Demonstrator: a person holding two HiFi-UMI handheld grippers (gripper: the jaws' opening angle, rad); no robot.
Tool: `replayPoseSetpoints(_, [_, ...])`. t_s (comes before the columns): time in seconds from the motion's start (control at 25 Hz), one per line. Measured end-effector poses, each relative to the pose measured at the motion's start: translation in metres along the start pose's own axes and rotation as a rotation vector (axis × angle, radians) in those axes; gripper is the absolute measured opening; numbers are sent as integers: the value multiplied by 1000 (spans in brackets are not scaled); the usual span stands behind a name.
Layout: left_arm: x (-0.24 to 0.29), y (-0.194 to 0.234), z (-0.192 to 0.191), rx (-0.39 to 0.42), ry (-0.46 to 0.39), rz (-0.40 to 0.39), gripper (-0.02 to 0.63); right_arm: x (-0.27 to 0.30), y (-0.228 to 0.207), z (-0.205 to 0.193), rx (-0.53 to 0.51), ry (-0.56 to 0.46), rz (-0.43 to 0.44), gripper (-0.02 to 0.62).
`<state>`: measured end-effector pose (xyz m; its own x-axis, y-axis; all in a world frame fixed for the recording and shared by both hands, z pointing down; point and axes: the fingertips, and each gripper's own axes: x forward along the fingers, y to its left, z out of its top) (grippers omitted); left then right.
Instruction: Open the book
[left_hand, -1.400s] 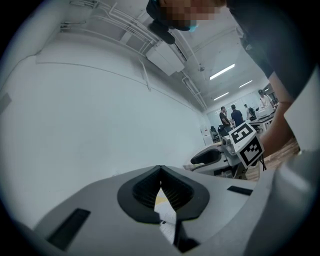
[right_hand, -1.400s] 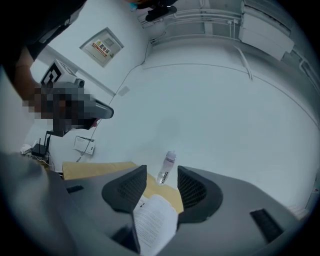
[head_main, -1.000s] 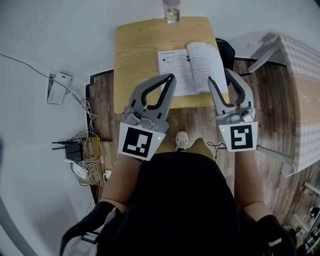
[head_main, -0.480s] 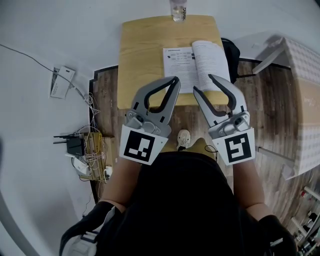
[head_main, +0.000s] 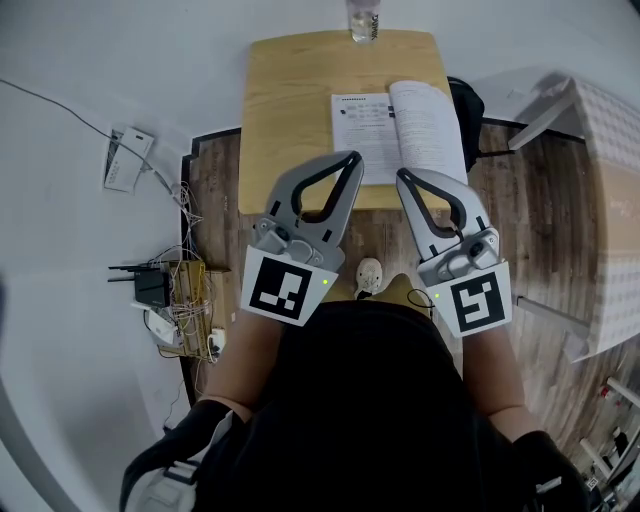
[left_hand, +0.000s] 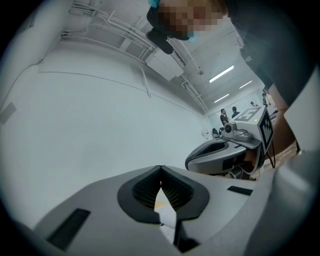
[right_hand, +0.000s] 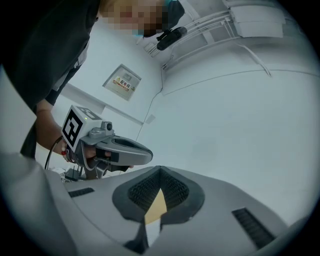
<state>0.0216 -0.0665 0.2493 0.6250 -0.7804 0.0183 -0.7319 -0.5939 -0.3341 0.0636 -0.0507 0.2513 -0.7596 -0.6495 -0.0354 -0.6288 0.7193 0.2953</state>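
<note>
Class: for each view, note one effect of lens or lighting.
Head view: wide-angle lens bows the floorboards round the sharp table. Left gripper view: dark rounded corners; ceiling strip lights glare. Right gripper view: same dark corners; wall sign too soft to read.

Matt wooden table; paper book; bottle, perhaps plastic.

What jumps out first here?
Two grey claws mid-frame in the head view: left claw and right claw, both shut on nothing, the right having just closed. Just beyond them the book lies already open on the small wooden table, a clear bottle at its far edge.
</note>
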Motion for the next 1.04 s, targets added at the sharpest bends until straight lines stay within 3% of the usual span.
replayPoseSetpoints(1.04, [-2,3,-3,4,3,6,5,11,5,-1,-28,16,26,28])
